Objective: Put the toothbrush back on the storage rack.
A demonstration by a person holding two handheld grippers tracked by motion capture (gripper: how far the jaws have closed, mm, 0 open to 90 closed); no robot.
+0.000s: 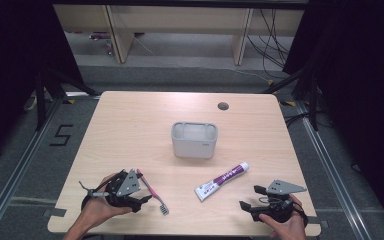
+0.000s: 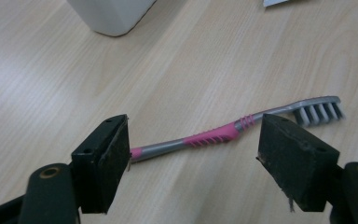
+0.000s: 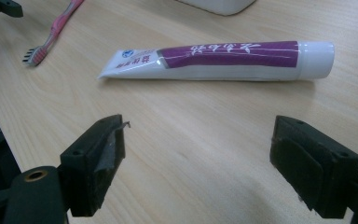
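A pink and grey toothbrush [image 1: 152,192] lies flat on the wooden table [image 1: 130,130] at the front left, bristle head toward the front edge. My left gripper [image 1: 142,196] sits right beside it. In the left gripper view the toothbrush [image 2: 209,136] runs across the gap of the left gripper [image 2: 195,147]; its jaws stand apart and are not pressing on it. A white and purple toothpaste tube [image 1: 222,181] lies right of centre. The right gripper [image 1: 250,198] rests open near the front right edge, and its own view shows the tube [image 3: 223,58] ahead of the right gripper [image 3: 198,140], clear of the jaws.
A pale grey rectangular holder [image 1: 194,140] stands upright in the middle of the table, behind both items. A round cable hole [image 1: 223,106] sits near the far edge. Both hands rest at the table's front edge. Dark frame posts flank the table.
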